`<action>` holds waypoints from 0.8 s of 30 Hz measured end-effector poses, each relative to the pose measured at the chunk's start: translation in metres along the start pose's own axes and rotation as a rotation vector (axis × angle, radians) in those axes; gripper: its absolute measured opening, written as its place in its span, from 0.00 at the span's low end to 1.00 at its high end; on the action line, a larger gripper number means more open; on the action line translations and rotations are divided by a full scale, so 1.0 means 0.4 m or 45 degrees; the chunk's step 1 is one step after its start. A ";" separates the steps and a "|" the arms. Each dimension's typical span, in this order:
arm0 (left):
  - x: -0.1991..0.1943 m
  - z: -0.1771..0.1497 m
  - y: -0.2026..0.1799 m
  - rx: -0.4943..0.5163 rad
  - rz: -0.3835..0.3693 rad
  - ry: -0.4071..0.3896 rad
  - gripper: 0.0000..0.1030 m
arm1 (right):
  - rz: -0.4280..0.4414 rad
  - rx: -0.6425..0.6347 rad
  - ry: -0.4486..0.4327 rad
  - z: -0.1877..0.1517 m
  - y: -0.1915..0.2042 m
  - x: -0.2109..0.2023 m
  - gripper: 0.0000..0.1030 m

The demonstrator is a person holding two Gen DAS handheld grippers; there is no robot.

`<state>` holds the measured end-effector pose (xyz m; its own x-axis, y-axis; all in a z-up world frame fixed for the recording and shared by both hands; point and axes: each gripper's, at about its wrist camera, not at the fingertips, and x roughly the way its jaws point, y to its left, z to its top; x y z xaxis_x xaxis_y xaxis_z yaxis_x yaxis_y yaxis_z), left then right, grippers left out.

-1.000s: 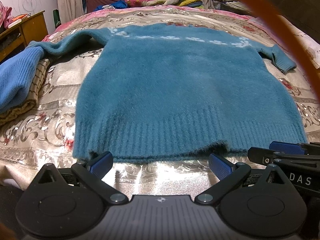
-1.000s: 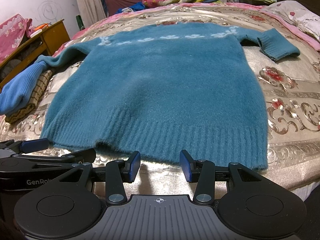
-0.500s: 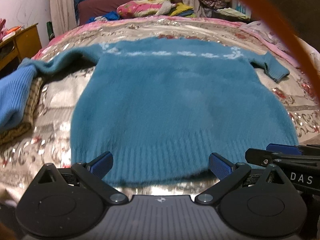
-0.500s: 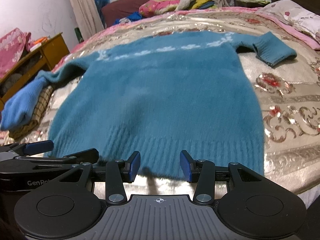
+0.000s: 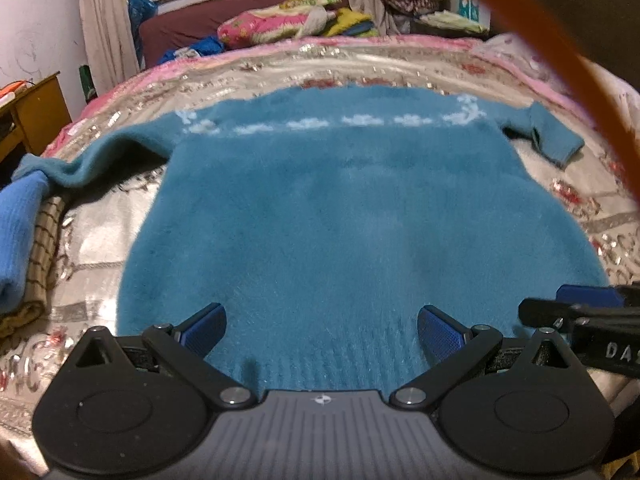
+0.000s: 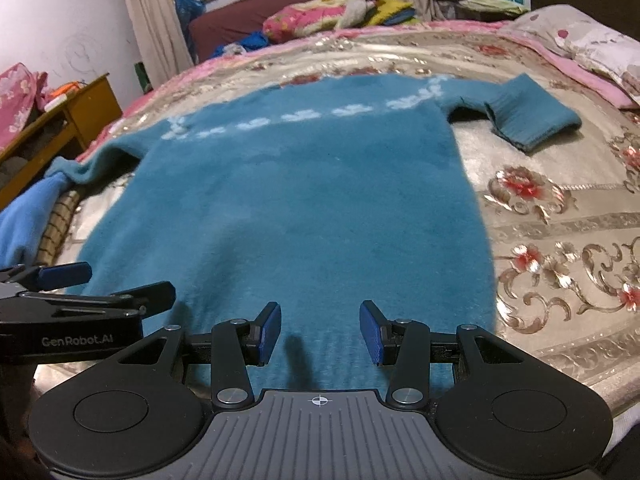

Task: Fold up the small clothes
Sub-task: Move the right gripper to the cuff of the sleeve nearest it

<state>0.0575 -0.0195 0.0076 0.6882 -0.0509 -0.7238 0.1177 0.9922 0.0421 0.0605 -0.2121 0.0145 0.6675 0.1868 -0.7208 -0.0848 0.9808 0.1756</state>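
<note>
Hovering over the hem, nothing grabbed yet

Closest in, the left gripper [image 5: 322, 326] has its jaws spread wide, and the right gripper [image 6: 319, 332] sits with its jaws partly apart. Neither one is pinching anything. Both hang side by side over the ribbed hem [image 5: 344, 356] of the teal sweater [image 5: 340, 216], which I'd guess is the setup for lifting that edge and folding it up toward the neck. The sweater lies flat, front down or up I can't tell, spread across the shiny floral bedspread [image 6: 560, 232] so it's easy to fold. Further out, the right sleeve [image 6: 528, 120] is bent back on itself, while the left sleeve [image 5: 100, 156] drapes onto a blue knit pile [image 5: 18, 236] at the side. Bedding is heaped at the far end.
</note>
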 end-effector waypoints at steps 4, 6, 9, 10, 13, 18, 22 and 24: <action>0.026 -0.019 -0.007 0.029 -0.004 0.055 1.00 | -0.003 0.006 0.030 -0.004 -0.014 0.016 0.42; 0.033 -0.028 -0.009 0.040 -0.012 0.076 1.00 | 0.010 0.011 0.032 -0.003 -0.020 0.016 0.42; 0.031 -0.022 -0.012 0.049 -0.024 0.078 1.00 | 0.018 0.024 0.023 0.009 -0.034 0.016 0.42; 0.026 -0.016 -0.014 0.049 -0.028 0.067 1.00 | 0.023 0.032 0.015 0.017 -0.040 0.016 0.42; 0.005 0.017 -0.028 0.061 -0.041 -0.004 1.00 | 0.031 0.034 -0.046 0.050 -0.060 0.002 0.42; 0.010 0.085 -0.082 0.127 -0.074 -0.084 1.00 | -0.015 0.037 -0.139 0.107 -0.118 -0.002 0.41; 0.050 0.132 -0.137 0.179 -0.103 -0.096 1.00 | -0.082 0.040 -0.177 0.151 -0.192 0.007 0.38; 0.072 0.146 -0.155 0.197 -0.122 -0.087 1.00 | -0.134 0.005 -0.194 0.167 -0.224 0.010 0.38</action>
<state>0.1119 -0.0893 0.0242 0.7148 -0.1572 -0.6815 0.2903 0.9532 0.0847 0.1202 -0.3031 0.0406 0.7770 0.0720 -0.6254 -0.0060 0.9942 0.1070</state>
